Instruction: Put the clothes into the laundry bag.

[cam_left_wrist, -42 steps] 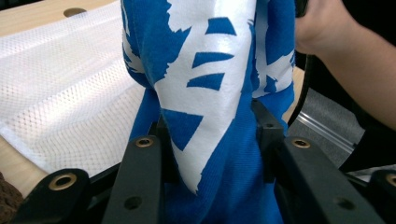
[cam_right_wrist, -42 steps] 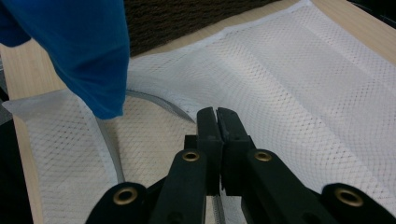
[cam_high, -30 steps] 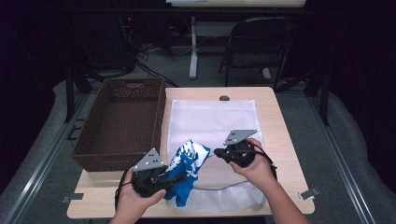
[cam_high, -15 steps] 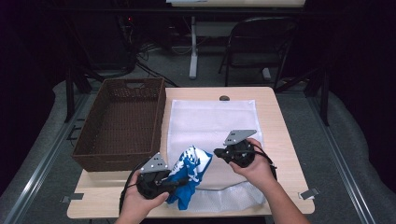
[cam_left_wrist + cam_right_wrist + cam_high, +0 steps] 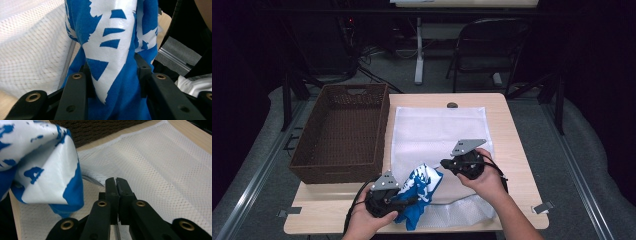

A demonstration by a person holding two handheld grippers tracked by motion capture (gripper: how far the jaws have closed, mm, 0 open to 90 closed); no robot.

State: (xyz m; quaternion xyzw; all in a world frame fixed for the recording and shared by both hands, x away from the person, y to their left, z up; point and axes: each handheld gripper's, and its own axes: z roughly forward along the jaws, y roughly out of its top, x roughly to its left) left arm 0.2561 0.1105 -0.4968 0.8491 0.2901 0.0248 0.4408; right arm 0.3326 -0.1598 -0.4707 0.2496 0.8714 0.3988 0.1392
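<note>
The person is working at the near edge of the wooden surface (image 5: 502, 125), a gripper in each hand. The left gripper (image 5: 404, 201) has its jaws clamped on a blue garment with a white print (image 5: 419, 187), probably a T-shirt; in the left gripper view the cloth (image 5: 112, 50) is bunched between the two black jaws and rises away from them. The garment is held up in a crumpled bundle, just over the near left corner of a white mesh laundry bag (image 5: 437, 130) that lies flat along the middle of the surface.

The right gripper (image 5: 446, 163) sits over the near part of the bag, close beside the garment. Its jaws are together, and from the right gripper view (image 5: 116, 181) they look to be pinching the zippered edge of the mesh, though I cannot be sure they hold it and are not simply closed against it. The printed cloth (image 5: 47, 165) hangs just to one side of them.

My reading is that the garment is meant to go into the mesh bag. If so, the work is early: the shirt is picked up and brought to the bag's near end, but none of it is inside, and I cannot see the mouth pulled open. What is left is opening the bag, feeding the bundle in, and closing it. A brown wicker basket (image 5: 342, 130) stands empty just left of the bag, perhaps the final destination.
</note>
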